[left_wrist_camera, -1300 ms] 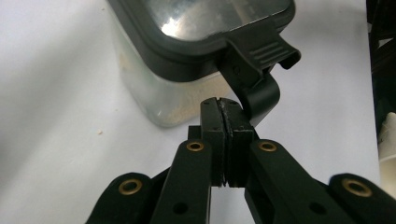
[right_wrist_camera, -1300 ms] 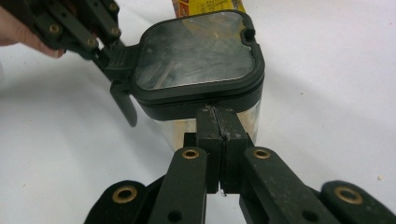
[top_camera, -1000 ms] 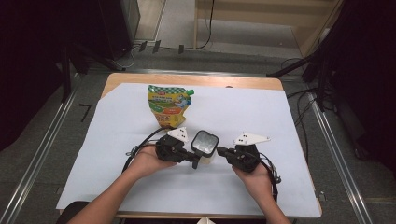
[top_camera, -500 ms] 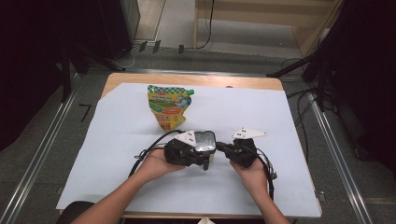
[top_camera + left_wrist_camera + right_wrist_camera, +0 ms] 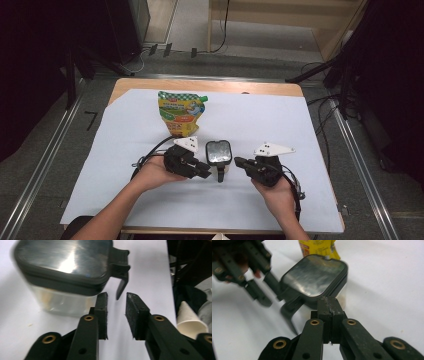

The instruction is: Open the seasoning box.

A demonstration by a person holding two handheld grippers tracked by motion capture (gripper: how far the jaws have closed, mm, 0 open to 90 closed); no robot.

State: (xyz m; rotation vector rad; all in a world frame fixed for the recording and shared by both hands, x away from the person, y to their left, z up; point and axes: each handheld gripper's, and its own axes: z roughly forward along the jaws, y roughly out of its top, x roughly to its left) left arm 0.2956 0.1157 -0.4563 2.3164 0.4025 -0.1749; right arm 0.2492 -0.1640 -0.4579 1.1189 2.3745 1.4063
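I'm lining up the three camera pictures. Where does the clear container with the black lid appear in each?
High view: container at centre, between the grippers.
Left gripper view: upper left.
Right gripper view: centre.
Shared landmark: its black handle.

light: bright table, dark surroundings | glare: container lid (image 5: 67, 257) | blur: slight motion

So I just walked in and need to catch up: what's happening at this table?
A person holds a gripper in each hand beside a clear lidded container on a white sheet. The left gripper, jaws just opening with nothing between them, sits by the container's black handle. The right gripper is shut. A yellow pouch stands behind.
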